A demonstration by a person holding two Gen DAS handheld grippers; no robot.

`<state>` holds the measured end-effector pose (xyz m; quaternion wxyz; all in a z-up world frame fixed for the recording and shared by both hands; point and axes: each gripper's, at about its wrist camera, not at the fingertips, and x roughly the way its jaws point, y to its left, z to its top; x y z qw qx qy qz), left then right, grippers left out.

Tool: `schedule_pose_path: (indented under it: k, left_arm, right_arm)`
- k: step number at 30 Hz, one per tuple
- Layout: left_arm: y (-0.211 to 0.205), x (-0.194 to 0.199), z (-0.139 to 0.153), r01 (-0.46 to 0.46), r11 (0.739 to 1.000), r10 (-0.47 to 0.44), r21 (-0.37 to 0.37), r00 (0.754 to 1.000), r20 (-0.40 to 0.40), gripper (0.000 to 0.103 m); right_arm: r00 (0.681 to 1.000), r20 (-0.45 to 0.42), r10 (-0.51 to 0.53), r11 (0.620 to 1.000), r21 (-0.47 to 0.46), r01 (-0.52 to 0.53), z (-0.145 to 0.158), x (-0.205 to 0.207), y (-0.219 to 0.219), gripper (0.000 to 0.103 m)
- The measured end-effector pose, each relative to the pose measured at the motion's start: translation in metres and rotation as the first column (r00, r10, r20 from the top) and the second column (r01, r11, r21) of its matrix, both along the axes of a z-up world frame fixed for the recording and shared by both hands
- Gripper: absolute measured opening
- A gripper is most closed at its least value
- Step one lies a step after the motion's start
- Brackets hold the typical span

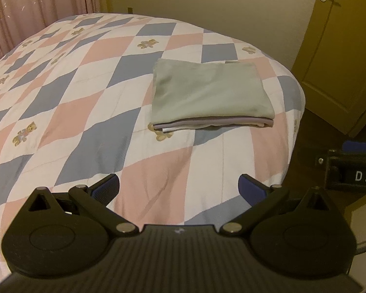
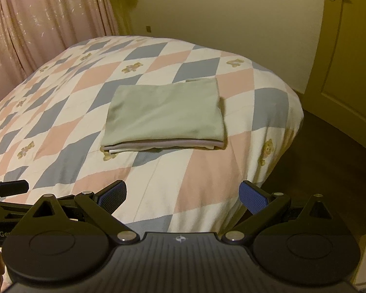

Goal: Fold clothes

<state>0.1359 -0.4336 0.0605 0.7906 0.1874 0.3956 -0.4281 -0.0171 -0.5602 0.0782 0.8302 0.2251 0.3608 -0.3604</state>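
Observation:
A pale green garment [image 1: 209, 92] lies folded into a flat rectangle on the bed, with lilac and white layers showing at its near edge. It also shows in the right wrist view [image 2: 166, 114]. My left gripper [image 1: 179, 190] is open and empty, held above the quilt well short of the garment. My right gripper [image 2: 183, 196] is open and empty too, also back from the garment's near edge. The right gripper's body [image 1: 353, 173] shows at the right edge of the left wrist view. The left gripper's body [image 2: 7, 188] shows at the left edge of the right wrist view.
The bed has a quilt [image 1: 90, 92] of pink, blue and white diamonds with teddy bears. Its right edge [image 2: 288, 131] drops to a dark wooden floor [image 2: 329, 161]. Pink curtains [image 2: 36, 24] hang at the far left. A closed door [image 1: 334, 48] stands at the right.

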Motion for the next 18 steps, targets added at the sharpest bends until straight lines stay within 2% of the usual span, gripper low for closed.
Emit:
schedule_pose_path:
  k: [11, 18]
  left_arm:
    - [-0.013, 0.012, -0.037, -0.016, 1.0, 0.018, -0.026, 0.999, 0.048, 0.102]
    - [-0.021, 0.017, -0.065, 0.005, 0.997, 0.002, -0.073, 0.996, 0.091, 0.102]
  right_arm:
    - [1.0, 0.015, 0.024, 0.999, -0.023, -0.024, -0.039, 0.017, -0.02, 0.101]
    - [0.999, 0.04, 0.018, 0.999, -0.04, -0.017, -0.069, 0.024, -0.032, 0.101]
